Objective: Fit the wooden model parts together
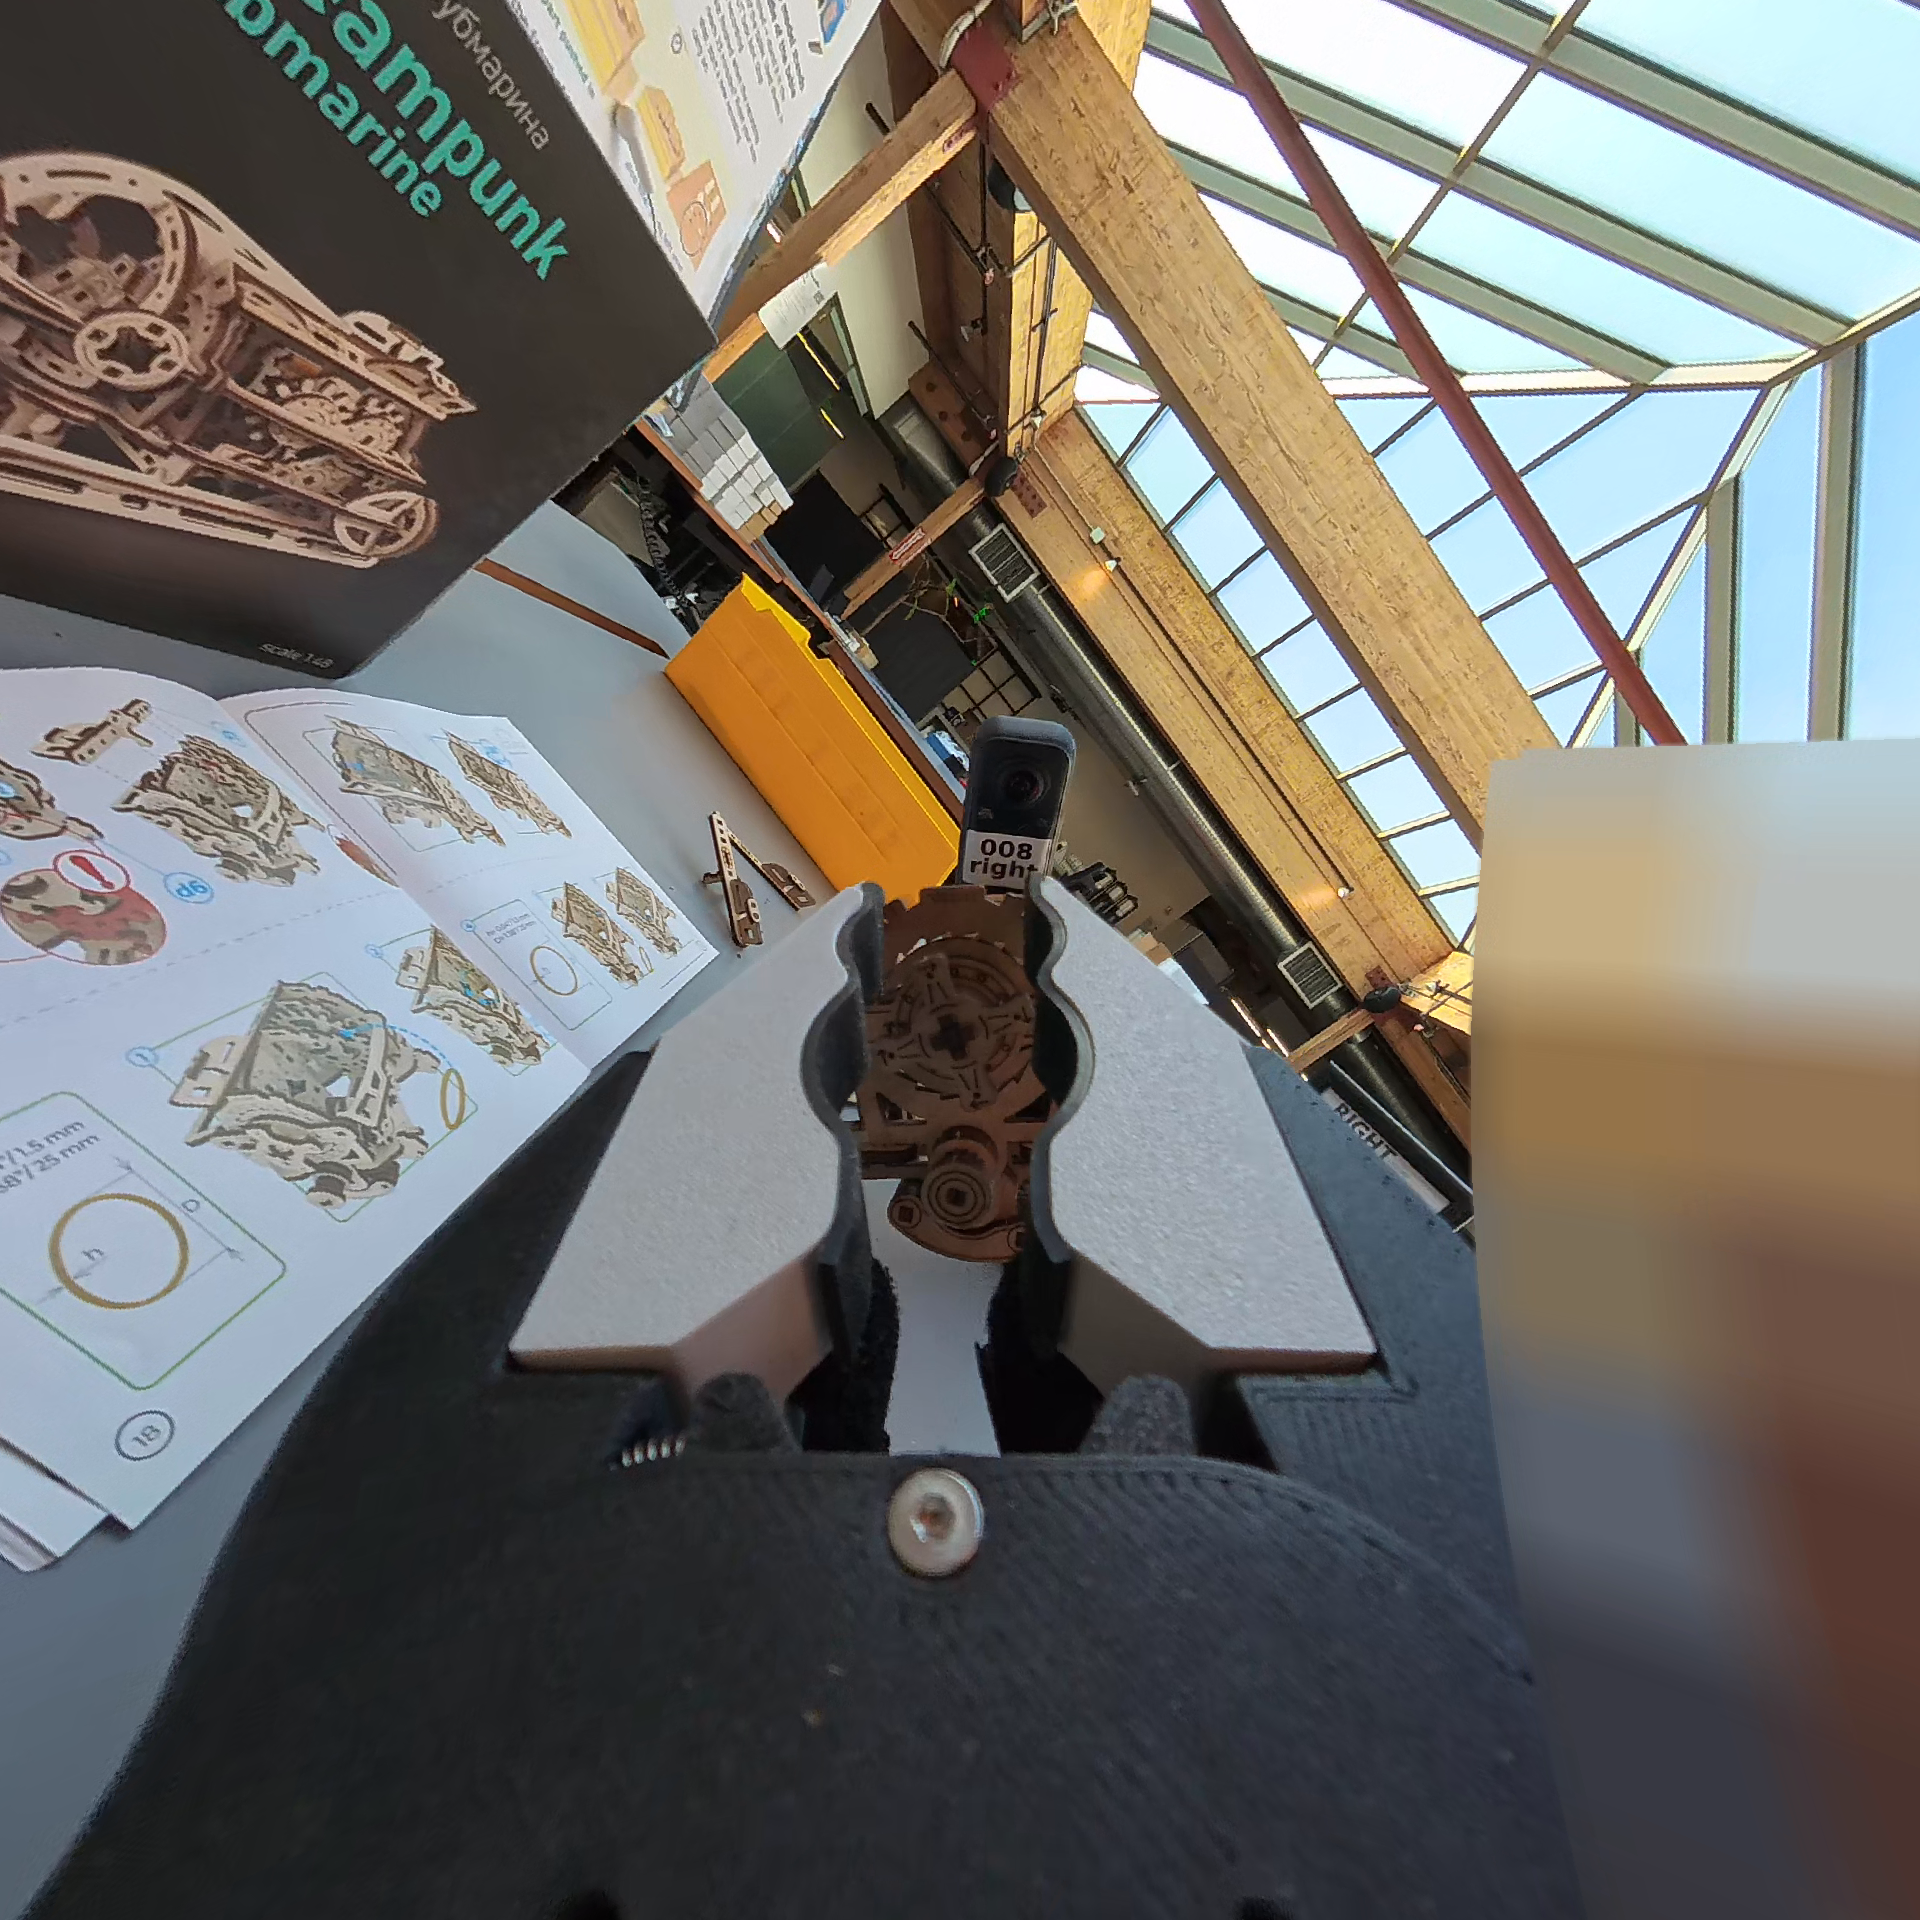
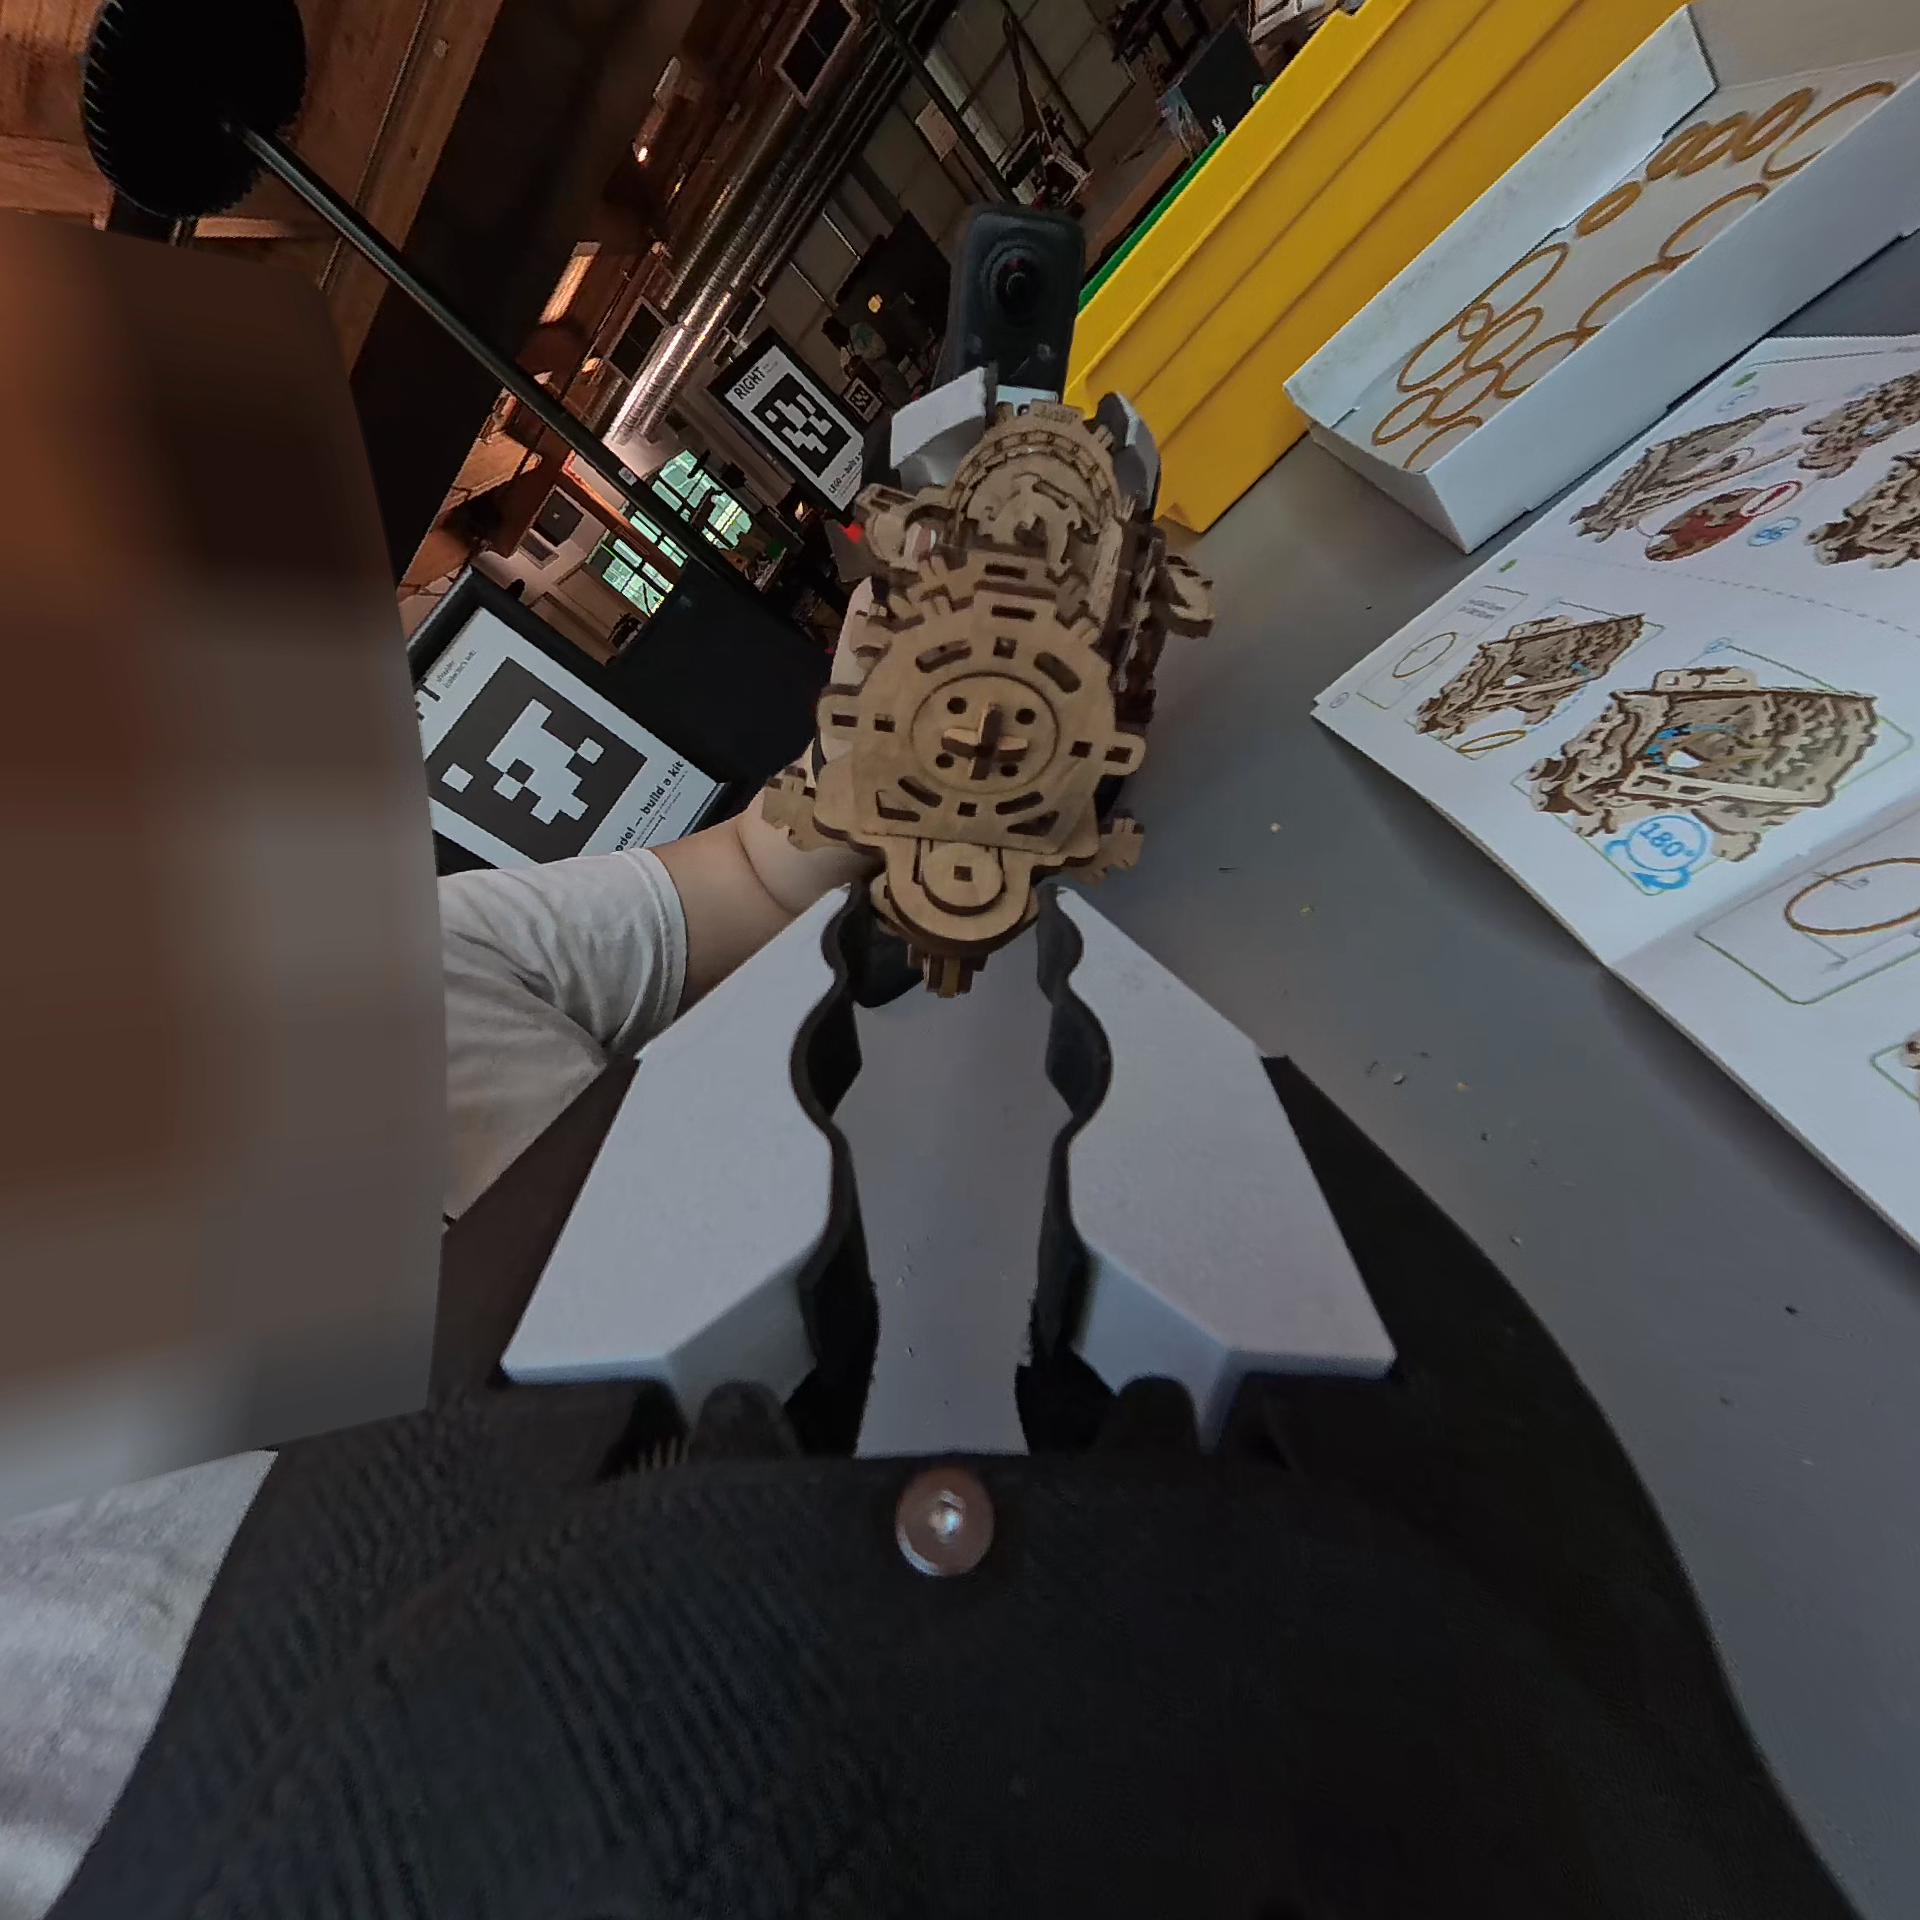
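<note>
Grey tabletop (image 1: pixel 582 613) under a timber-beam, glass-roofed hall. Left tool (image 1: pixel 948 1039) pinches the wooden model (image 1: pixel 951 1049), held up w/ the right tool (image 2: pixel 951 997) spread just below it, tips either side of its lower end. Left of left tool: open booklet (image 1: pixel 312 987), dark printed box (image 1: pixel 260 312), loose wood piece (image 1: pixel 743 873). Yellow bin (image 1: pixel 810 748) ahead. White tray (image 2: pixel 1507 312) of rings fwd-right of right tool. Printed markers on boards behind.
</note>
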A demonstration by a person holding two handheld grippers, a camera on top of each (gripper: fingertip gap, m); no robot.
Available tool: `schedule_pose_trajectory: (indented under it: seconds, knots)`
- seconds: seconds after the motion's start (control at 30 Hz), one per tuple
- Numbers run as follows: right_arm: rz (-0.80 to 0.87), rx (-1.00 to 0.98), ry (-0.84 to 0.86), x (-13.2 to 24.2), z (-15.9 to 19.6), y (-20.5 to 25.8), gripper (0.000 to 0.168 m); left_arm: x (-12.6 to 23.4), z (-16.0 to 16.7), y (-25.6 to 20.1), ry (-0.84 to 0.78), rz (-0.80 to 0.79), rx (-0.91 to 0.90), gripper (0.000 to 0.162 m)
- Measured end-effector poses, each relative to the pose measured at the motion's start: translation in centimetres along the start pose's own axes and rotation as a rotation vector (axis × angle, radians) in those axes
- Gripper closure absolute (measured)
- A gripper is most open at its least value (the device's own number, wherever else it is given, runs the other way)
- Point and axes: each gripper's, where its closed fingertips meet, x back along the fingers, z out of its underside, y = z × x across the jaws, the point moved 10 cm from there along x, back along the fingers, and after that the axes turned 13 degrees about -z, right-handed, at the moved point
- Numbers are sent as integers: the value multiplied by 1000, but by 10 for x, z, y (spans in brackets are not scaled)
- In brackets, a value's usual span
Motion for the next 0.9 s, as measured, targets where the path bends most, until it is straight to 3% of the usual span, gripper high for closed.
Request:
schedule_pose_trajectory:
  seconds: [0.9]
  knots:
    - [22,-36,62,-2,6,-5,137,-2,3,0,31,4,-2,138]
